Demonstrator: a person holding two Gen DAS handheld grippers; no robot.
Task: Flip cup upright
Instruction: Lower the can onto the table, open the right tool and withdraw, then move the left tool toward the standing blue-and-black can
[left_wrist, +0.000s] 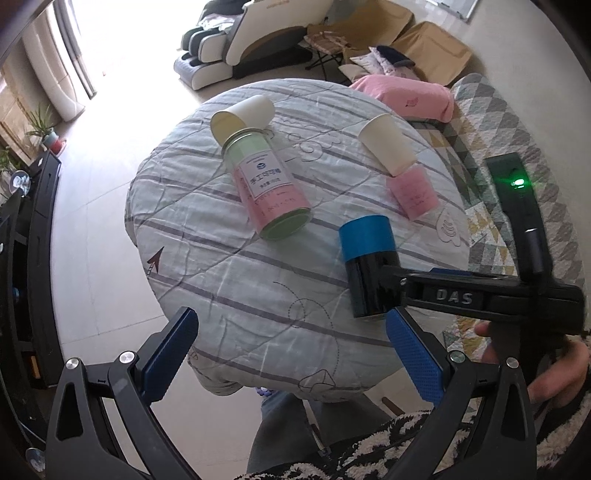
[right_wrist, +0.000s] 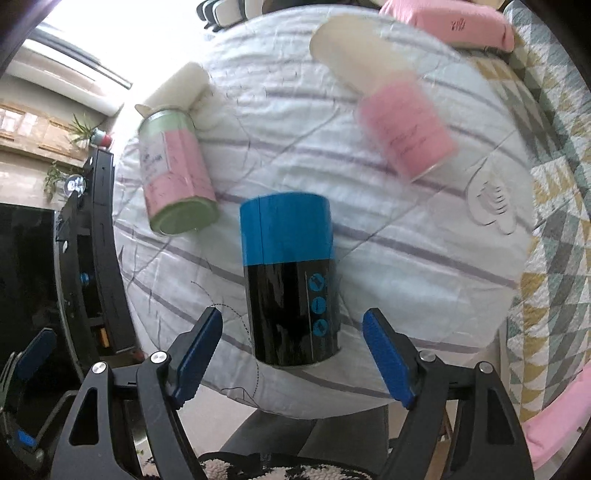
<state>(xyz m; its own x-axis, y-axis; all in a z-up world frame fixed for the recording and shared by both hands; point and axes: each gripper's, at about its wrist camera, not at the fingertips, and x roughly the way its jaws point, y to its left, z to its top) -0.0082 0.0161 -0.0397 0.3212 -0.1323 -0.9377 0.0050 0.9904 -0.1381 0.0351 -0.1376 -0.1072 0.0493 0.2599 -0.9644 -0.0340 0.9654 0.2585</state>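
A black cup with a blue band (right_wrist: 290, 275) lies on its side on the round cloth-covered table (right_wrist: 406, 229), blue end away from me. My right gripper (right_wrist: 293, 356) is open, its blue pads on either side of the cup's black end, not touching it. In the left wrist view the same cup (left_wrist: 367, 264) shows with the right gripper's arm (left_wrist: 454, 293) beside it. My left gripper (left_wrist: 291, 354) is open and empty above the table's near edge.
A pink and green can (left_wrist: 269, 184) lies on its side mid-table with a white paper cup (left_wrist: 242, 116) behind it. A second paper cup (left_wrist: 386, 142) and a small pink can (left_wrist: 413, 192) lie at the right. A quilted sofa (left_wrist: 491, 122) with a pink cushion (left_wrist: 406, 96) stands beyond.
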